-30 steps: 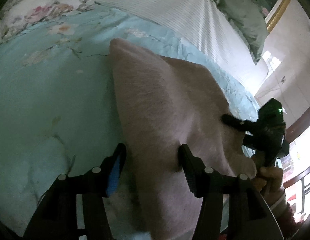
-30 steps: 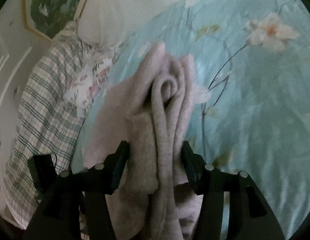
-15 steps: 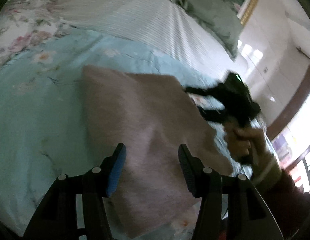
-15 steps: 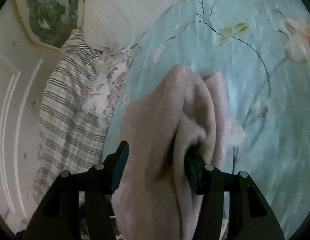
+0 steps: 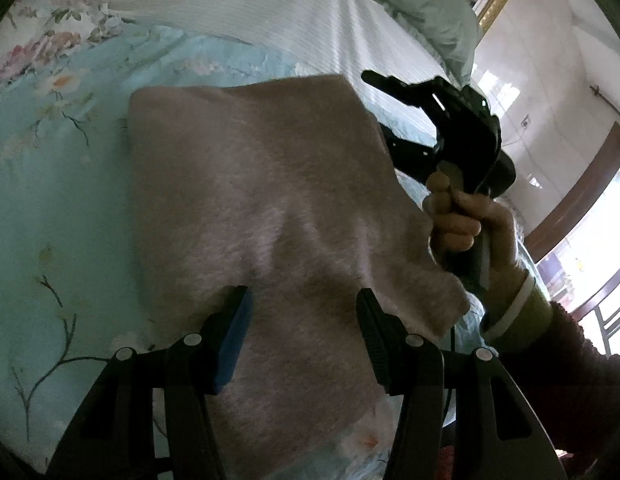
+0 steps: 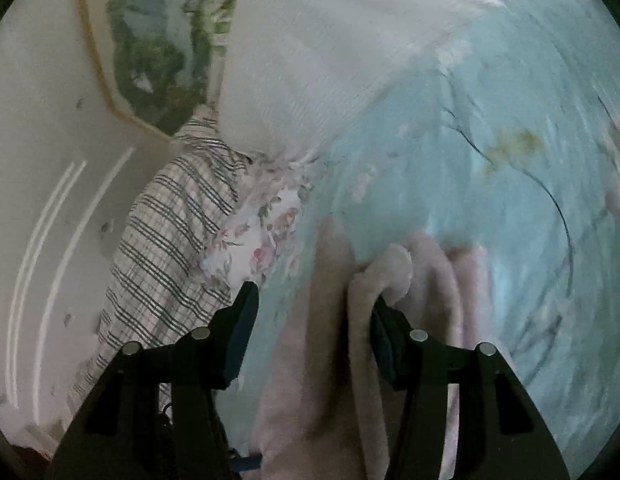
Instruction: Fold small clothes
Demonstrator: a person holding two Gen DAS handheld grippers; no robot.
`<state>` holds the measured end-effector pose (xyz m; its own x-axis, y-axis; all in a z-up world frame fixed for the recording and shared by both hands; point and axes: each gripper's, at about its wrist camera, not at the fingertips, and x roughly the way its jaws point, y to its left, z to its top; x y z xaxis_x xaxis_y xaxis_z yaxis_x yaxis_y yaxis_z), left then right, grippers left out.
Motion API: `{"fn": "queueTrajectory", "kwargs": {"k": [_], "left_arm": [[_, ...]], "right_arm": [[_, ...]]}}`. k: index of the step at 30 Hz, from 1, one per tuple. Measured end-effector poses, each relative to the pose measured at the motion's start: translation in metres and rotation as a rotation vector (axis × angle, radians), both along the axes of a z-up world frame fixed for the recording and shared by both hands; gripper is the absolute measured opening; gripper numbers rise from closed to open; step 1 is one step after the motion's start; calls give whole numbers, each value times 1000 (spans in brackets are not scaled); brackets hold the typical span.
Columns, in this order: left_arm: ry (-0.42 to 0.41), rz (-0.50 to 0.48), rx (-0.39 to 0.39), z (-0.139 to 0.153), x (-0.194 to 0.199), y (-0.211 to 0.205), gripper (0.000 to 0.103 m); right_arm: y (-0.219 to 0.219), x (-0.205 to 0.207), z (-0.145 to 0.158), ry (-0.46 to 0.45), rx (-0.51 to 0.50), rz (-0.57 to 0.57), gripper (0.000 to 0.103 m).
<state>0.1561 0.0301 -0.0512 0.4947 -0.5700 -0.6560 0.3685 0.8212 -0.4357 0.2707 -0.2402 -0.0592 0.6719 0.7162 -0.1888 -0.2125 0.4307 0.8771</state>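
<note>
- Black left gripper (image 5: 302,336): jaws stand apart over the near part of the pinkish fleece garment (image 5: 270,200); pads not seen pressing on the cloth, so counted as open and holding nothing.
- Right gripper (image 6: 310,320): jaws likewise apart; a fold of the garment (image 6: 386,276) drapes over its right-hand finger (image 6: 384,324), loose rather than pinched. In the left wrist view it sits at the garment's far right edge, carried by a hand (image 5: 466,220).
- Garment: lies on the pale blue floral bed cover (image 5: 62,200), spread as a broad, roughly squared panel; the right-hand side is bunched and lifted.
- Progress, judged: an early fold appears made; the loose right side is not yet laid flat, and at least one further fold seems left.
- Beyond: white striped pillow (image 5: 270,12), checked cloth (image 6: 170,232).
</note>
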Motion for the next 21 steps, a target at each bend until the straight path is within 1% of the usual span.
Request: {"fn": "queueTrajectory", "kwargs": {"k": [1, 2, 5, 6, 7, 8, 9, 10, 11, 12, 14, 17, 19, 20, 21], "left_arm": [[0, 0, 3, -1, 0, -1, 54], [-3, 0, 7, -1, 0, -2, 54], [-8, -7, 20, -3, -2, -4, 54], [-8, -8, 21, -3, -3, -4, 54], [-7, -7, 20, -3, -4, -5, 54], [-5, -7, 18, -3, -3, -4, 54], [-5, -6, 15, -3, -3, -4, 54], [-4, -6, 12, -3, -2, -3, 54], [-3, -5, 11, -4, -3, -3, 54], [0, -3, 10, -5, -2, -2, 54], [2, -3, 2, -6, -3, -2, 54], [2, -5, -4, -4, -3, -2, 54], [0, -5, -11, 1, -6, -1, 54], [-5, -3, -16, 4, -6, 0, 54], [-12, -1, -20, 6, -6, 1, 54]], "right_arm": [[3, 5, -7, 81, -37, 18, 55], [7, 13, -13, 138, -56, 47, 55], [21, 30, -24, 241, -86, 115, 55], [22, 33, -24, 238, -86, 117, 55], [23, 35, -20, 214, -68, 116, 55], [20, 34, -13, 158, -21, 104, 55], [13, 29, -4, 96, 35, 67, 56], [4, 22, 1, 54, 76, 24, 57], [-3, 17, 3, 39, 95, -20, 59], [-7, 12, 4, 46, 87, -51, 62], [-18, -2, 5, 95, 11, -136, 63], [-28, -25, 9, 111, -44, -213, 63], [-31, -39, 18, 71, -77, -218, 60], [-27, -44, 24, 44, -101, -192, 59], [-17, -46, 31, 25, -147, -150, 57]]}}
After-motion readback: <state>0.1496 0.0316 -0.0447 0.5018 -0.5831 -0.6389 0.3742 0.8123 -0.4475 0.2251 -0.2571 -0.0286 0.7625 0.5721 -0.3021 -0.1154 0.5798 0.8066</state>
